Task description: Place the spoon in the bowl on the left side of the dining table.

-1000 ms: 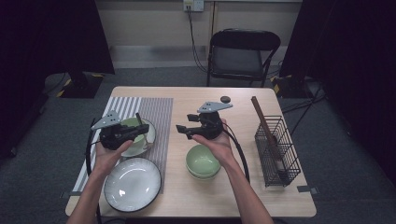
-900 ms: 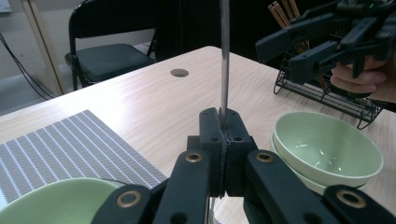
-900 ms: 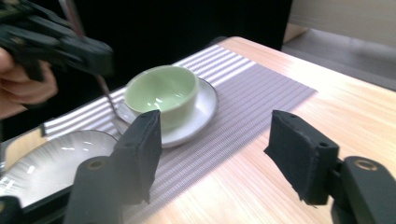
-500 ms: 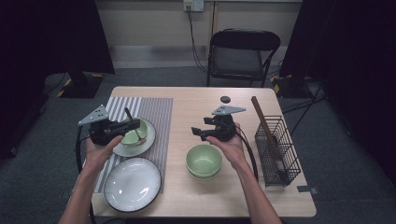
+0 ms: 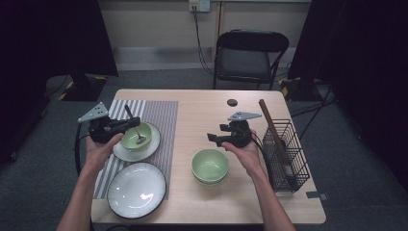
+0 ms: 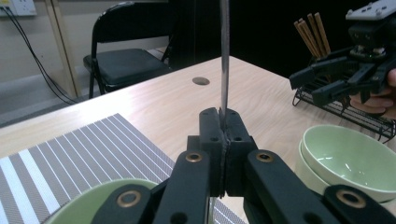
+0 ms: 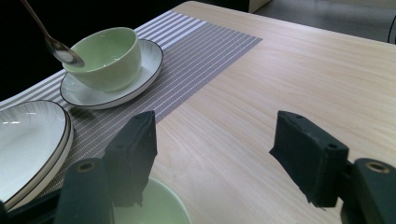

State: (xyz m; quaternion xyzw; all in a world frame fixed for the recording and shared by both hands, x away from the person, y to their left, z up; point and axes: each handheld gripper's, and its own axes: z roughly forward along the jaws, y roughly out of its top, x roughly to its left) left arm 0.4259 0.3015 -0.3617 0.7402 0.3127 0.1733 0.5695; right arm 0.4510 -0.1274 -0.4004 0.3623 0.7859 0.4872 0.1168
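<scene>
1. We see the spoon (image 5: 133,126) at the left of the table, gripped by its handle; its scoop hangs over the rim of the small green bowl (image 5: 135,137), and its handle slants up and away from the bowl.
2. The left gripper (image 5: 126,124) is clenched on that handle – in the left gripper view the thin metal stem (image 6: 224,60) rises straight up from between the two pressed-together jaws.
3. The small green bowl sits on a white saucer (image 5: 137,150) with a dark rim, and the saucer rests on the striped placemat (image 5: 159,115).
4. Just nearer to us, a large white plate (image 5: 136,189) lies partly on the same mat, at the near left of the table.
5. The right gripper (image 5: 215,138) hovers right of the table's middle, just beyond the stacked green bowls (image 5: 210,165); its jaws stand apart with nothing between them – in the right gripper view we see bare wood in the gap and the rim of a green bowl (image 7: 159,205) below the left jaw.
6. Those jaws have just been opening, with nothing held.
7. At the right edge stands a black wire rack (image 5: 287,154) with brown chopsticks (image 5: 269,122) leaning in it.
8. A small dark round disc (image 5: 232,102) lies on the far part of the table (image 5: 202,108), and a black folding chair (image 5: 250,57) stands beyond it.
</scene>
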